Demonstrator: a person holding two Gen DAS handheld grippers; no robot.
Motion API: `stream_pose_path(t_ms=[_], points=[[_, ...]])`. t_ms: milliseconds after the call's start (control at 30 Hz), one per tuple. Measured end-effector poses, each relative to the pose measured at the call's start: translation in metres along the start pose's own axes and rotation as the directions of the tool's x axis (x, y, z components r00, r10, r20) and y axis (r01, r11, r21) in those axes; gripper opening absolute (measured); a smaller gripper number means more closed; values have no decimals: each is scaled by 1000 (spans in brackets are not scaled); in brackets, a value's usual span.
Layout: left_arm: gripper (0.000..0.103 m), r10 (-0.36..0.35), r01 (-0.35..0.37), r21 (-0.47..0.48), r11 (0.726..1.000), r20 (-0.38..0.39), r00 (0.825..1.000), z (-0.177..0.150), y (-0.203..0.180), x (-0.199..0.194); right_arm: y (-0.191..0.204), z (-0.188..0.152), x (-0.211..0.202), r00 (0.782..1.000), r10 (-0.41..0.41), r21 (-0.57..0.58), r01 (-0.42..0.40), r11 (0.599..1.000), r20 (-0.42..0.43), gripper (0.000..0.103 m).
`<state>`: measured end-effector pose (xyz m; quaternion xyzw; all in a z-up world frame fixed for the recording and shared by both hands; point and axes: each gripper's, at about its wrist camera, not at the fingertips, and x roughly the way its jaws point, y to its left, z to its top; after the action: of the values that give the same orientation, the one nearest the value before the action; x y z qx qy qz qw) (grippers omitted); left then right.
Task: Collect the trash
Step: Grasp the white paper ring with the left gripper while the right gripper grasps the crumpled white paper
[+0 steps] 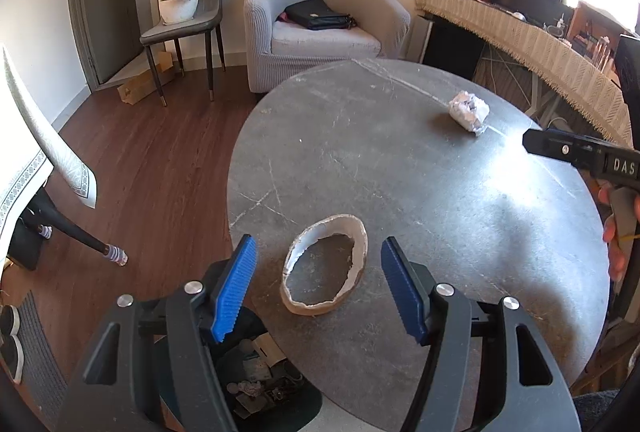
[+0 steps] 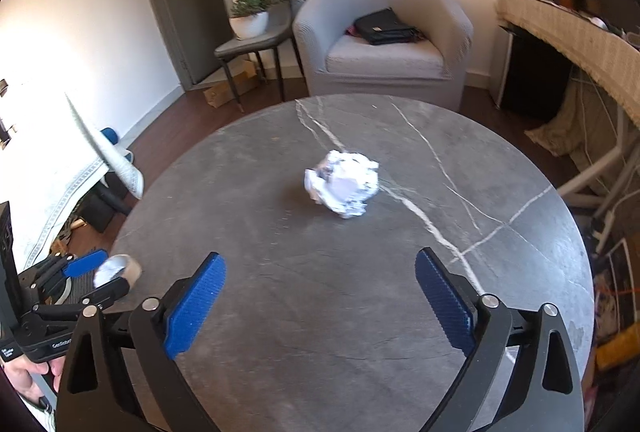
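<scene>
A torn cardboard tape ring (image 1: 325,264) lies on the round grey table (image 1: 400,159) near its front left edge. My left gripper (image 1: 320,290) is open, its blue pads on either side of the ring, not touching it. A crumpled white paper ball (image 2: 343,187) lies mid-table; it also shows in the left wrist view (image 1: 469,110). My right gripper (image 2: 320,306) is open and empty, short of the ball. The left gripper (image 2: 96,276) and the ring (image 2: 118,268) show at the left of the right wrist view.
A dark trash bin (image 1: 256,380) with scraps stands on the floor below the table's left edge. A grey armchair (image 1: 320,27) with a black bag, a chair with a plant (image 1: 188,11) and a cloth-covered desk (image 1: 532,35) stand beyond.
</scene>
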<state>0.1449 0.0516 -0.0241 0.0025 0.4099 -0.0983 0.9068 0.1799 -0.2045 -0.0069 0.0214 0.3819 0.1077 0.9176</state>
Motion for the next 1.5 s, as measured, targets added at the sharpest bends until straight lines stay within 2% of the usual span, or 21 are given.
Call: stream_pose_path(t_ms=[167,300,567,967,1067,1233,1300,1500], points=[[58,3,-3,15,1000,-13,1000,0,-5,10,-9,6,8,999,-31,24,31,999,-11,98],[46,4,-4,15,1000,-9,1000,3,-11,11,-9,11,18,998,-67,21,68,997,-18,98],[45,-45,45,7,999,22,999,11,-9,7,-5,25,35,995,-100,12,100,995,-15,98],[45,-75,78,-69,995,49,996,34,26,10,4,45,68,989,-143,-28,142,989,-35,97],[45,-74,77,-74,994,40,996,37,31,16,4,50,76,985,-164,-44,162,986,-49,89],[45,-74,77,-79,994,36,997,41,35,21,4,51,88,978,-187,-69,181,981,-94,59],[45,-81,84,-87,993,36,996,42,37,21,5,48,90,976,-190,-80,182,980,-104,52],[45,-90,95,-107,990,45,995,41,35,12,15,42,71,985,-152,-101,143,985,-79,50]])
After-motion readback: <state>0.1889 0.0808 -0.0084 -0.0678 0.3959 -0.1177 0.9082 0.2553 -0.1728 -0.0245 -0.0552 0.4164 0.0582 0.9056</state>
